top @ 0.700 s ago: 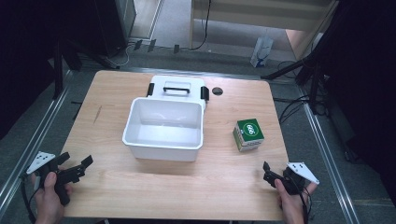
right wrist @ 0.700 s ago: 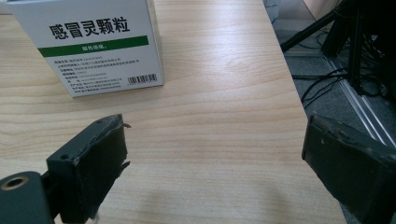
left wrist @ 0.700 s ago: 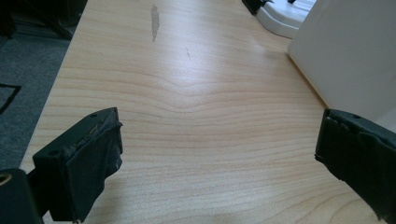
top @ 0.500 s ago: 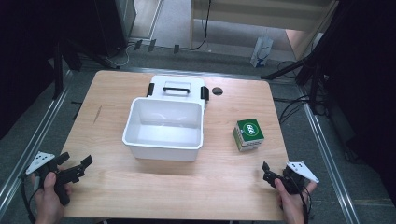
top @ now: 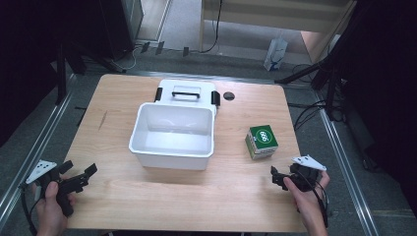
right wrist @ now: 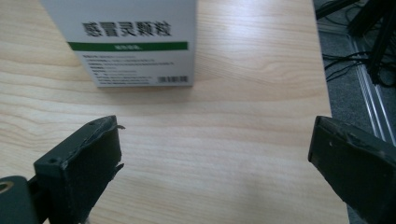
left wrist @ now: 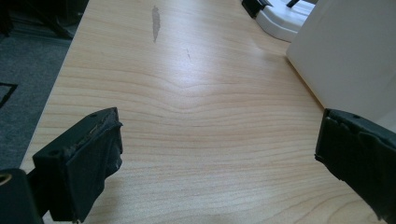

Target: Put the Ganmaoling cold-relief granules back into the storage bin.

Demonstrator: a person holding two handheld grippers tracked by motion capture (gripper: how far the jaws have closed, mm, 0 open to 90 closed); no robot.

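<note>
Two black grippers sit low on the wood-grain table (top: pixel 147 206): left gripper (top: pixel 81 177) at 8 o'clock, right gripper (top: pixel 276 178) at 4 o'clock, both jaws apart, holding nothing. Green-white cardboard box (top: pixel 261 141), upright, stands at 3 o'clock, right of the smooth white plastic bin (top: pixel 172 156).

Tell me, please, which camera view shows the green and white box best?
The high view: there the whole green and white box stands on the table, right of the white bin, its green top visible. The right gripper view shows its printed white side close up, cut off at the top. The left gripper view looks at the table and bin.
</note>
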